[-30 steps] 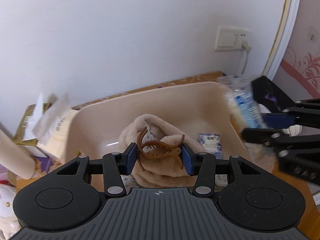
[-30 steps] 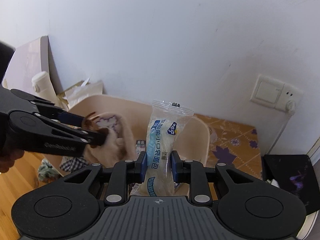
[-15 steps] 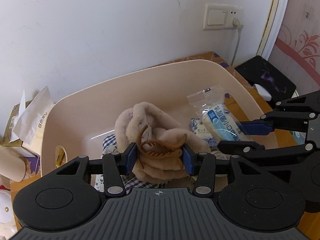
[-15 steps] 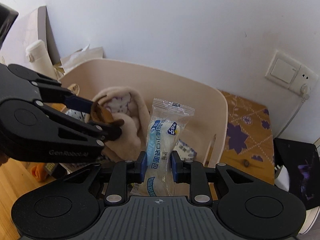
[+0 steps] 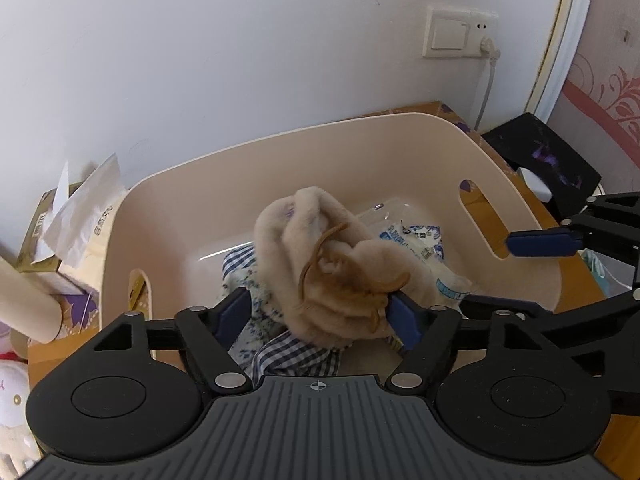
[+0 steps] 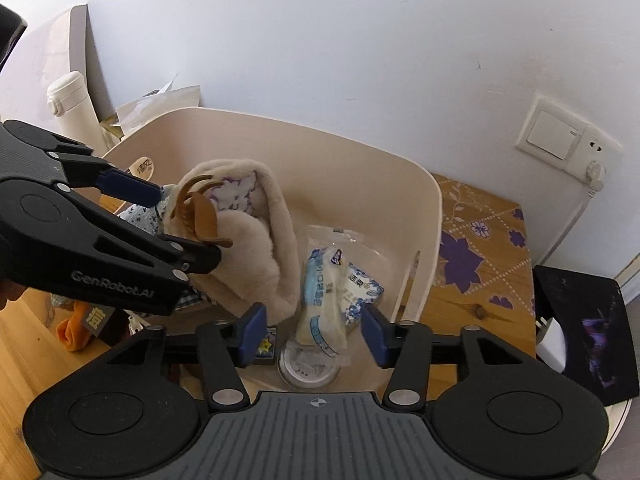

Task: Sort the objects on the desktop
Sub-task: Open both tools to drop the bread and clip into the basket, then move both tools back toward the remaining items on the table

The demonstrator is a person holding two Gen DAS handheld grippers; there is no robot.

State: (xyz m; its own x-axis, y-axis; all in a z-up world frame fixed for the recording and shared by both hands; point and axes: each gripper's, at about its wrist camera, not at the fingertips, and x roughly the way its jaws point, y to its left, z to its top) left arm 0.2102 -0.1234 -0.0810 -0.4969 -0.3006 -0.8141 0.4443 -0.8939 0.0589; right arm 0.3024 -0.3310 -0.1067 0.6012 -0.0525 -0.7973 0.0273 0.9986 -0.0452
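From the left wrist, the left gripper (image 5: 318,312) had its jaws opening, spread wide over the beige bin (image 5: 360,136); the brown hair claw (image 5: 348,276) lay on the plush slipper (image 5: 320,248), touching the right pad but no longer pinched. From the right wrist, the right gripper (image 6: 312,330) was opening too, and the packaged bread (image 6: 322,296) rested loose in the bin between its pads. Both items looked delivered; an orange item (image 6: 74,334) outside the bin may still need sorting.
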